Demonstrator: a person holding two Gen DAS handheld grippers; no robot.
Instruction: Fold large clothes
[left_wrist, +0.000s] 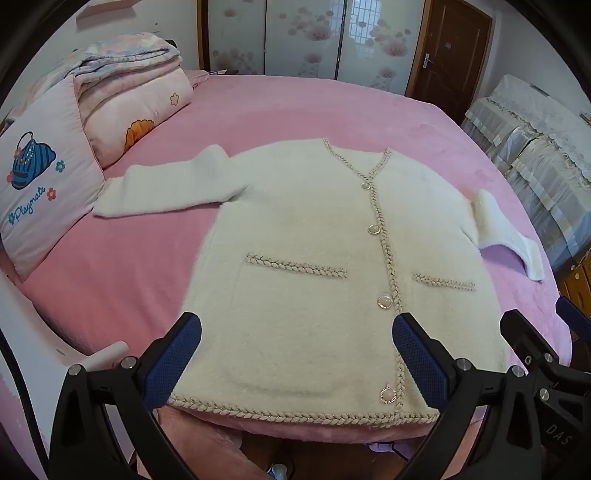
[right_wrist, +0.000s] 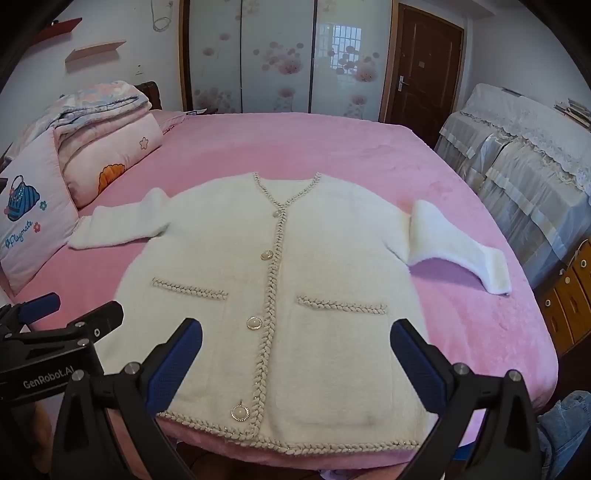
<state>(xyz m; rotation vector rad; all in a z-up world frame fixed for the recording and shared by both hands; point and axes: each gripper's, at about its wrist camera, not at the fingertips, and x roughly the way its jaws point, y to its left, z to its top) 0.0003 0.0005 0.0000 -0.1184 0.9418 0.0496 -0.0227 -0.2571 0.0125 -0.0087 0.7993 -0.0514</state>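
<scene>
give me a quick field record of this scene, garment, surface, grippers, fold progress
garment: white cardigan, spread flat, front up, buttoned
sleeves: both spread out to the sides, unfolded
surface: pink bed
hem: at the near bed edge
left gripper: open, above the hem, holds nothing
right gripper: open, above the hem, holds nothing
beside garment: pillow and folded quilt at left
fold progress: not started

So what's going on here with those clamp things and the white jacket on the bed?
A person holds a two-finger gripper in each hand, about to fold a cream cardigan spread flat, buttoned, on a pink bed. The left gripper and the right gripper both hover open above its lower hem. Neither touches it; no fold has been made.
</scene>
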